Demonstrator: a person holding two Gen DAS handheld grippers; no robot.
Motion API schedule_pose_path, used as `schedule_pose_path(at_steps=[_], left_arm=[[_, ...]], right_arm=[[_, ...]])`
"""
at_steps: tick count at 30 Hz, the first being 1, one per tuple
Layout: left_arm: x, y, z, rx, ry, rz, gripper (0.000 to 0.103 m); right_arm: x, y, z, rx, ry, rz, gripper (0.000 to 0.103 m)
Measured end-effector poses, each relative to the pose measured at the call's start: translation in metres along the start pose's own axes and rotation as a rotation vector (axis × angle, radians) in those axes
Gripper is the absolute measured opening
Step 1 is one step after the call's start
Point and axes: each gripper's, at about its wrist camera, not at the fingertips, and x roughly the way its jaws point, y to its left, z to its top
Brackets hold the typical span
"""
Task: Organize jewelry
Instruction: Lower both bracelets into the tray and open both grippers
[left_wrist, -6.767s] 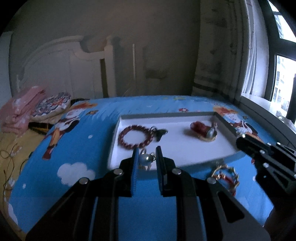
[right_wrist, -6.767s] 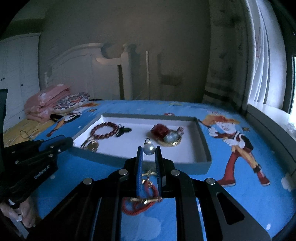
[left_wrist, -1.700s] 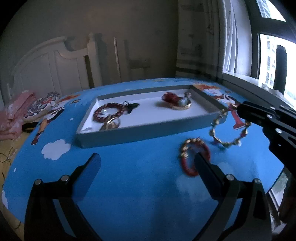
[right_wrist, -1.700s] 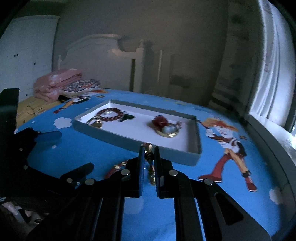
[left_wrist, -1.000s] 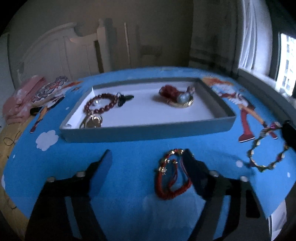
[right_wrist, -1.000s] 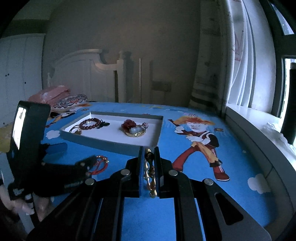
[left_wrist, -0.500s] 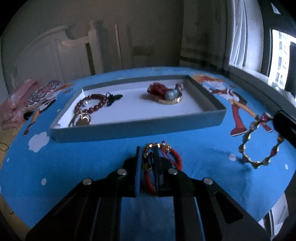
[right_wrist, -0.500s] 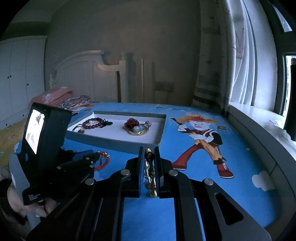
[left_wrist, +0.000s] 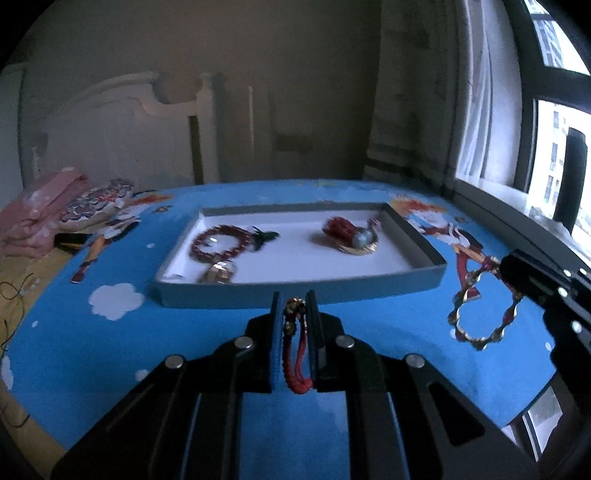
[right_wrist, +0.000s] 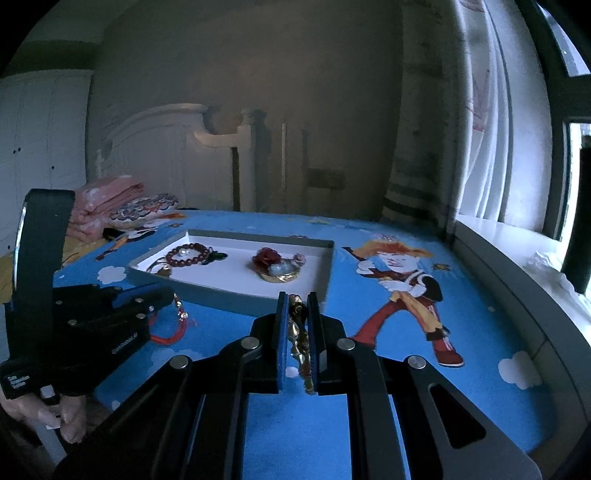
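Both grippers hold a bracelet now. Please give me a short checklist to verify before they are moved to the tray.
1. Left gripper shut on red cord bracelet: ok.
2. Right gripper shut on gold link bracelet: ok.
3. Both bracelets hang clear of the blue cloth: ok.
4. Free white floor in the tray between the bead bracelet and red flower piece: ok.
5. Grip firm enough: cannot tell.

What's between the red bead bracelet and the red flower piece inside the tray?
In the left wrist view, a small dark charm lies beside the red bead bracelet; from there to the red flower piece, only bare white tray floor.
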Motion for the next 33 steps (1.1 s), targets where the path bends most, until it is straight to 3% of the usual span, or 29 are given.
schedule_pose_path(at_steps=[10,20,33], left_arm=[[-0.015,0.059,-0.003,-0.046,-0.03,0.046,0.012],[-0.025,0.081,-0.006,-0.043,-0.048,0.052,0.012],[0.01,0.07,0.061,0.011,-0.042,-0.005,0.012]], right_arm=[[0.013,0.057,0.014,-0.073,0.007,0.034,0.01],[0.024,0.104,0.021,-0.125,0.023,0.069,0.01],[0.051,0.112,0.056,-0.104,0.016,0.057,0.01]])
